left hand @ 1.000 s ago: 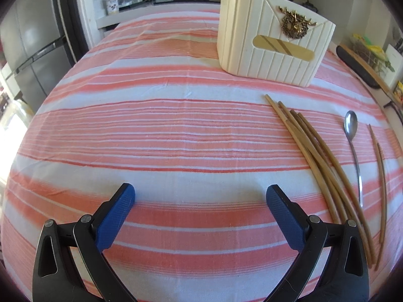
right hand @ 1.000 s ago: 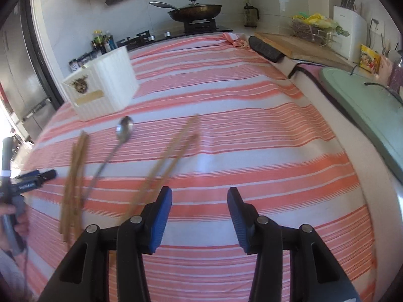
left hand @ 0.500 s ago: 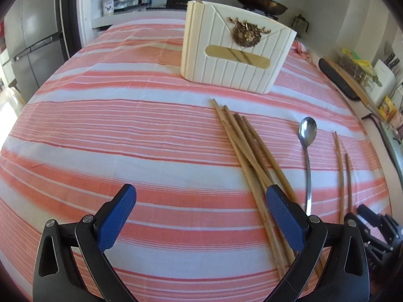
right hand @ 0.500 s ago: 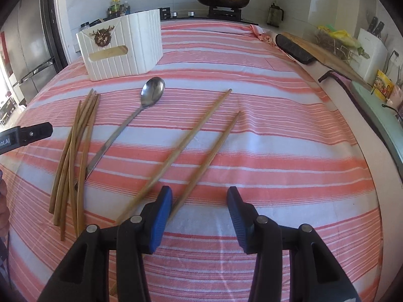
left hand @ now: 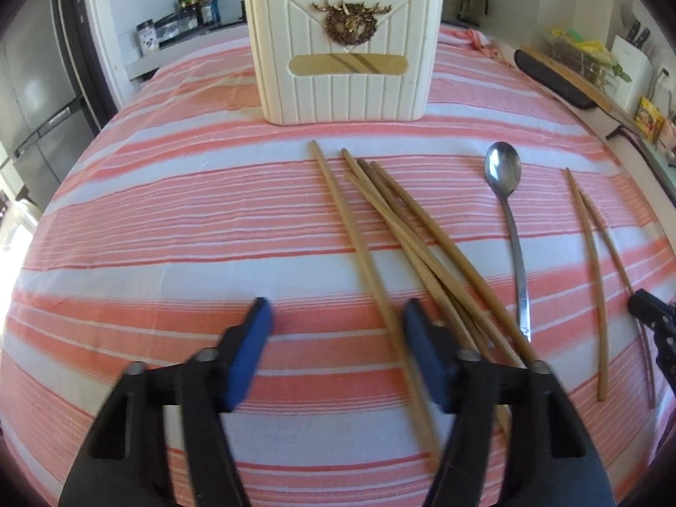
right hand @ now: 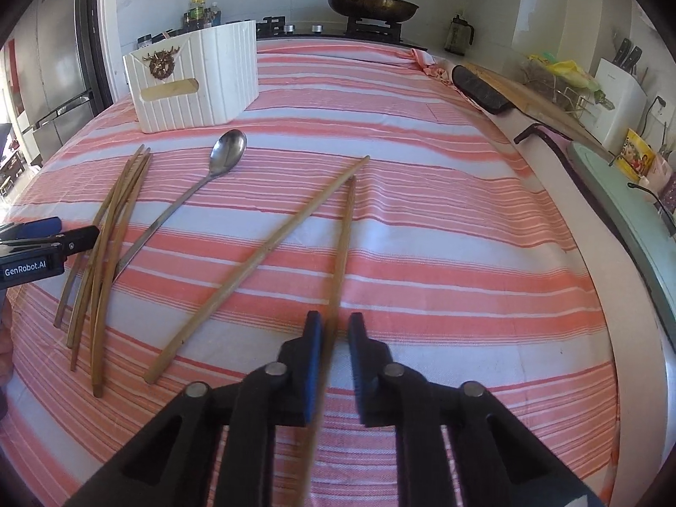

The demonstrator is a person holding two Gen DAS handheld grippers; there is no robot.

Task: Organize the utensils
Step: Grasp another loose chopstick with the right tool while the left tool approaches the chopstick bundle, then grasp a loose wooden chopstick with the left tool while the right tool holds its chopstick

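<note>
On the striped cloth [right hand: 422, 228] the right gripper [right hand: 333, 338] pinches one chopstick [right hand: 344, 236] by its end – it may swing loose – while the left gripper [left hand: 333, 325], jaws just narrowing and half open, holds nothing yet.

pink-white striped tablecloth [left hand: 169, 219]; cream holder [left hand: 344, 80]; tan chopsticks [left hand: 405, 236].

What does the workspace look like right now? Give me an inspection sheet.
Surface: striped cloth over the table, flat.
Job's things: white holder upright at the back; chopstick bundle, spoon and a loose chopstick lying on the cloth.
Clutter: nothing seen on the cloth.
Grippers: right gripper just closed around one chopstick; left gripper just narrowed, leftmost bundle stick between the jaws, pads not pressing.
Cables: black cord on the right counter.
Surroundings: pan on stove, fridge.
</note>
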